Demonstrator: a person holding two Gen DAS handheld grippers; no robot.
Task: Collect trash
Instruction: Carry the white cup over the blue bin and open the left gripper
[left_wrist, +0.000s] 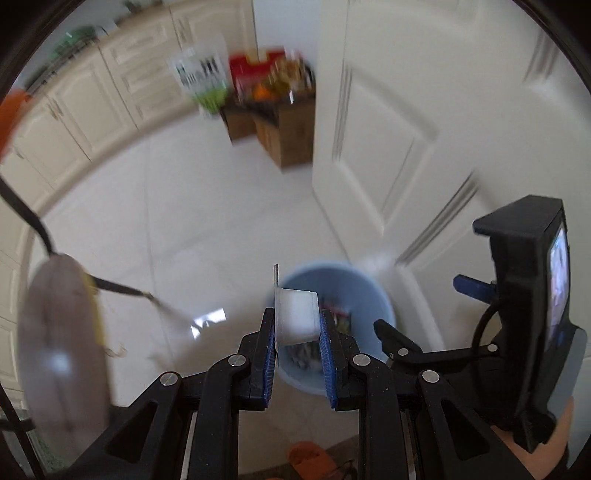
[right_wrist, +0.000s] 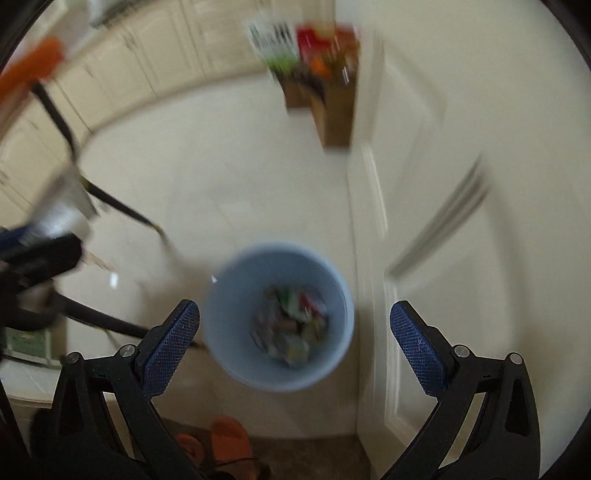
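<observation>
Carrying a small white plastic cup (left_wrist: 296, 316) over the round pale-blue plastic bin (right_wrist: 279, 317) on the floor.

We have the left gripper (left_wrist: 297, 354) clamped on the cup, roughly above the bin's near-left rim; the right gripper (right_wrist: 295, 345) has its jaws wide apart and empty. Risk: letting go this close to the rim, we bounce the cup onto the white tile floor (left_wrist: 207, 221). The white panelled door (left_wrist: 399, 122) stands tight on the bin's right; open floor lies left, and the bin already holds wrappers.

- Left gripper (left_wrist: 297, 354): black linkage arms, silver pivot screws, blue textured fingers (left_wrist: 327, 354).
- Right gripper (right_wrist: 293, 347): same black frame, silver screws, blue dimpled fingers (right_wrist: 173, 347).
</observation>
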